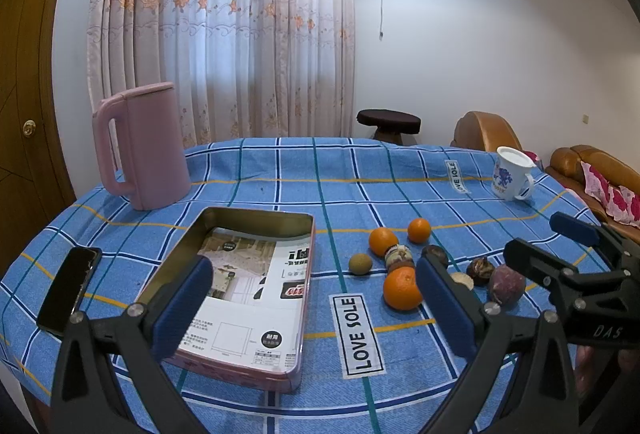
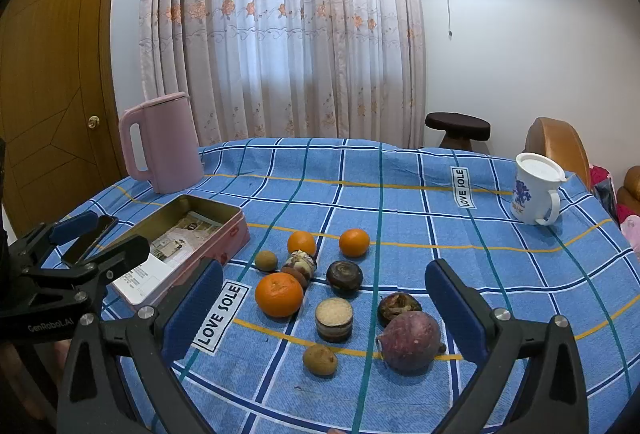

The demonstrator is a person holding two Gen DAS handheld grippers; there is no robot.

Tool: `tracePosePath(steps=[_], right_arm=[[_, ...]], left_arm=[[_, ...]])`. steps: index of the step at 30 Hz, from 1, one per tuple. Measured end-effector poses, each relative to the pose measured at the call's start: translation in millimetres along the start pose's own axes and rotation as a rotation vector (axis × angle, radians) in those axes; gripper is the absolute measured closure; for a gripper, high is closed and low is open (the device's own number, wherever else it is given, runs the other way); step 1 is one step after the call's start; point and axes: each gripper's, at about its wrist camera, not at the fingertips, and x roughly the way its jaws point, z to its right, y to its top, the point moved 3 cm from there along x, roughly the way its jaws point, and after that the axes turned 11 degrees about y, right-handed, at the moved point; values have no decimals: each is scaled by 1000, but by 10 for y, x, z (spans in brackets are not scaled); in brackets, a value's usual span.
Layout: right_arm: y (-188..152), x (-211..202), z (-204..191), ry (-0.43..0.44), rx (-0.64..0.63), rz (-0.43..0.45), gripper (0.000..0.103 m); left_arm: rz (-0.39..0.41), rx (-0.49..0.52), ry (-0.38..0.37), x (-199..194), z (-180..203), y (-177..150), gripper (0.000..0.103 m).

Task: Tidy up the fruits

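Three oranges (image 2: 279,294) (image 2: 301,242) (image 2: 354,242) lie on the blue checked tablecloth among small brown fruits (image 2: 320,359), dark round ones (image 2: 344,276) and a purple fruit (image 2: 410,341). My right gripper (image 2: 324,298) hovers open over this cluster, nothing between its fingers. To the left sits an open pink tin (image 1: 260,211) lined with printed paper. My left gripper (image 1: 316,310) is open above the tin's near right side, holding nothing. In the left wrist view the oranges (image 1: 402,288) and purple fruit (image 1: 506,284) lie right of the tin, with the right gripper (image 1: 548,242) over them.
A pink kettle (image 1: 148,145) stands at the back left and a white mug (image 1: 512,173) at the back right. A black phone (image 1: 70,288) lies left of the tin. The round table's edge curves close on all sides; a stool and a brown sofa stand beyond.
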Motion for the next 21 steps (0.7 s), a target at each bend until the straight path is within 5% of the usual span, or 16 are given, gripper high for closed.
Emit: tracePosePath(steps=[21], right_arm=[[-108, -28, 104, -28, -10, -6, 1]], left_arm=[[-24, 12, 6, 75, 42, -83, 0]])
